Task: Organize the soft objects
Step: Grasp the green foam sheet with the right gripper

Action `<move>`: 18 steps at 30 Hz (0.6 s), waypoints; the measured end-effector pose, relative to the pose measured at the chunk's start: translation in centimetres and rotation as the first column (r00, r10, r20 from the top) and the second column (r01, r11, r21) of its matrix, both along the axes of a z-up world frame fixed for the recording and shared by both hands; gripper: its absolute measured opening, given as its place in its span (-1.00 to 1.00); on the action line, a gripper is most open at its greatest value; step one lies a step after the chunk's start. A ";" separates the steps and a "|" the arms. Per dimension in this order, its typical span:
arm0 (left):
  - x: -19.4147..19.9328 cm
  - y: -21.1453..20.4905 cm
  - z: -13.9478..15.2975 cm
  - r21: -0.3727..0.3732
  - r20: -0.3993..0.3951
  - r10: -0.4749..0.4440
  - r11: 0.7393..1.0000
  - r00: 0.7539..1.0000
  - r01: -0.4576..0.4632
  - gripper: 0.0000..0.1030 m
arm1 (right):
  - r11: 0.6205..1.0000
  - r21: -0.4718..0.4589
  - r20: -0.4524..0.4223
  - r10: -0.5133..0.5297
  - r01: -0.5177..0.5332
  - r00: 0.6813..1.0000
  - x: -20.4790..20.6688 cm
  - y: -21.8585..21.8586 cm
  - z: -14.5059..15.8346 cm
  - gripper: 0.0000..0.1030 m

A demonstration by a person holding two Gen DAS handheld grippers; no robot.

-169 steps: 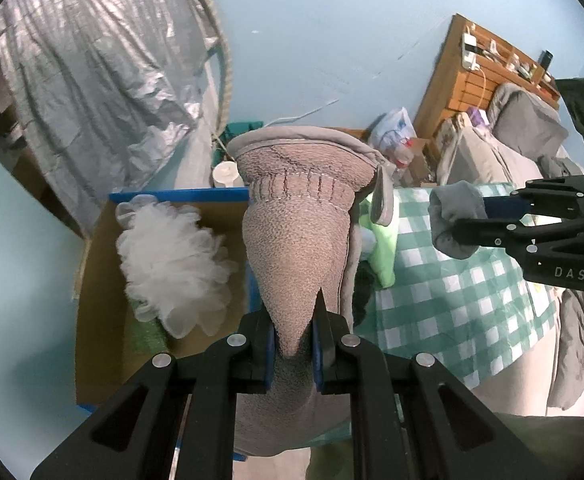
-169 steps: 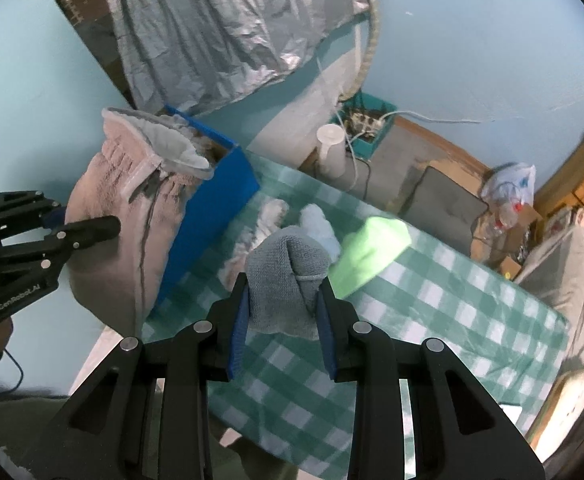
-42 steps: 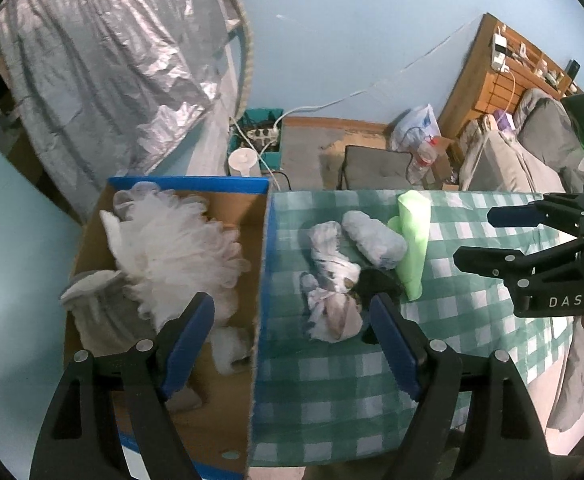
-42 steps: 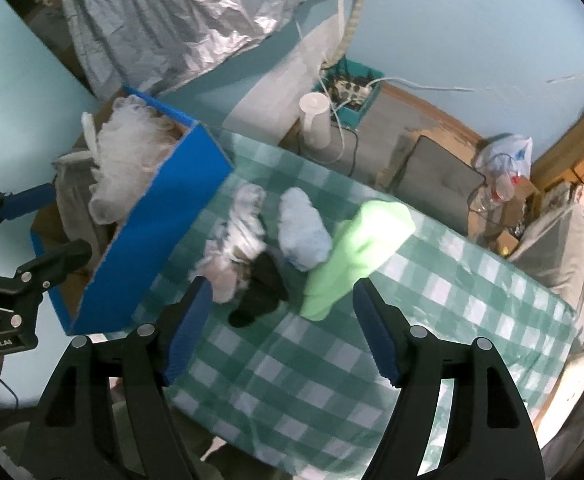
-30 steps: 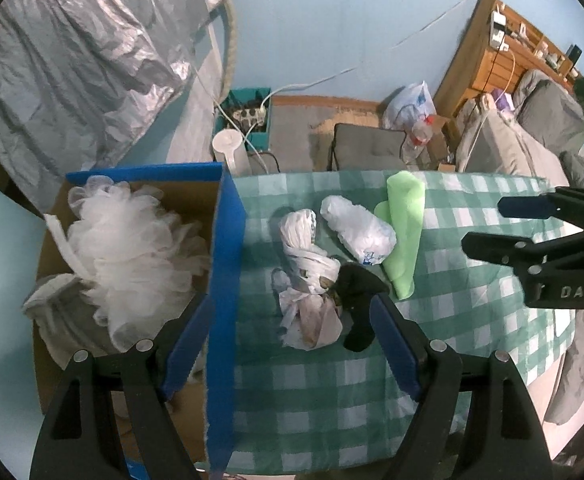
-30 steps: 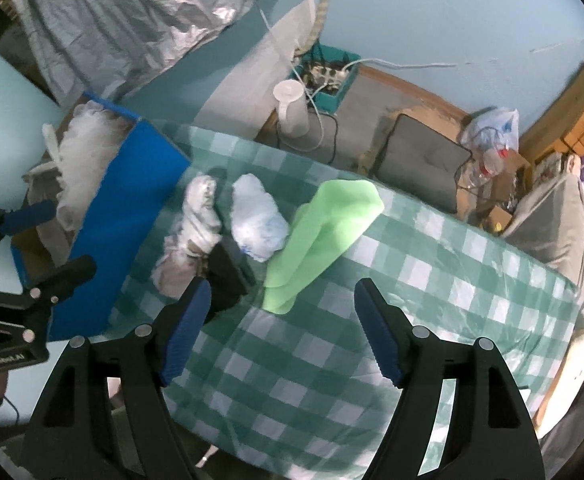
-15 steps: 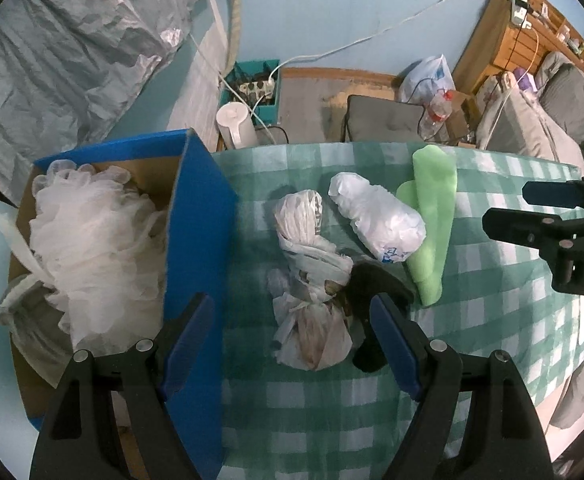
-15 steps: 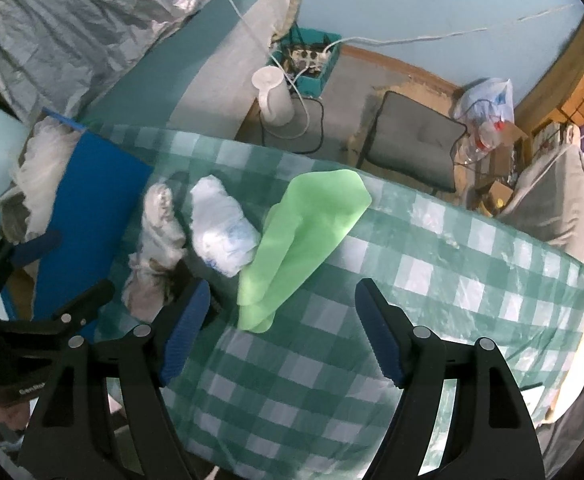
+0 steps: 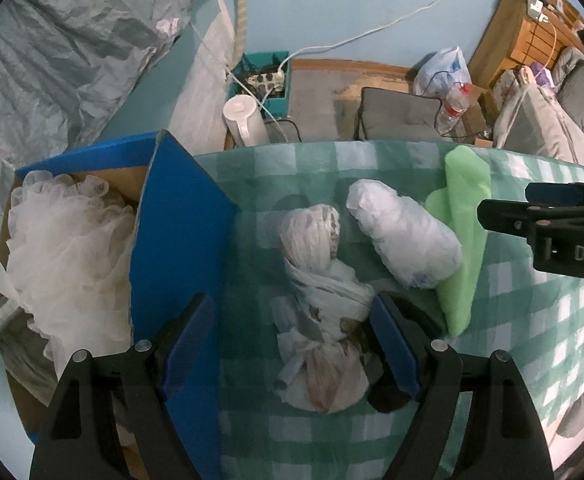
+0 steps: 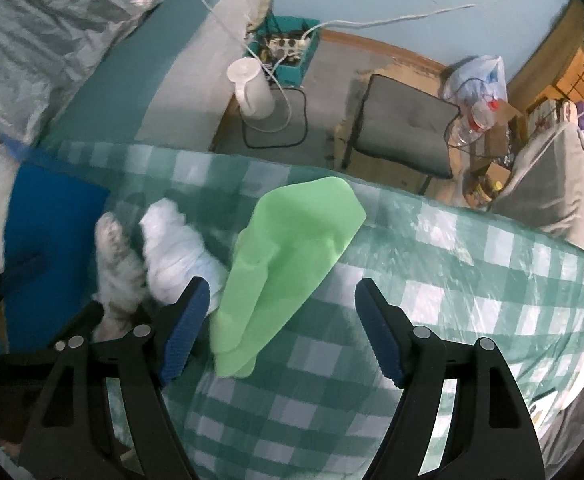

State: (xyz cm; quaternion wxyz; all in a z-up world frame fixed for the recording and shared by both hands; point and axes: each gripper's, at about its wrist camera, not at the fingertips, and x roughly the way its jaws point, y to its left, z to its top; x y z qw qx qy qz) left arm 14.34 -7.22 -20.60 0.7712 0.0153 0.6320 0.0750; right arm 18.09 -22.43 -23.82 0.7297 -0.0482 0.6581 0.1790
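knotted white rag bundle (image 9: 320, 312) lies on checked tablecloth (image 9: 524, 344), just beside blue box (image 9: 180, 224) | left gripper (image 9: 292, 344) above it, jaws opening, bundle between them untouched | right gripper (image 10: 280, 328) jaws apart over green cloth (image 10: 288, 256), holding nothing | white mesh pouf (image 9: 64, 252) in box

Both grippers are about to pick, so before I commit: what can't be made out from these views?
- Dark item, left wrist view: mostly behind the left gripper finger and the stained white bundle.
- Blue box bottom: covered by the white mesh pouf.
- Right wrist view: bundles blurred; the right gripper hides the green cloth edge.
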 end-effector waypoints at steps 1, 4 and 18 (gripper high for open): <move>0.1 -0.2 0.0 -0.001 0.004 -0.005 1.000 1.000 0.005 0.67 | 1.000 -0.005 -0.004 -0.008 0.008 1.000 0.3 0.1 -0.4 0.46; 0.5 -0.5 -0.3 0.009 -0.001 -0.012 1.000 1.000 0.012 0.67 | 1.000 -0.020 -0.008 -0.018 0.018 1.000 0.7 0.4 -1.3 0.46; 1.2 -2.1 -1.9 0.102 -0.051 -0.042 0.994 0.998 0.047 0.74 | 0.995 -0.096 -0.036 0.030 -0.033 0.999 0.3 2.1 -4.2 0.46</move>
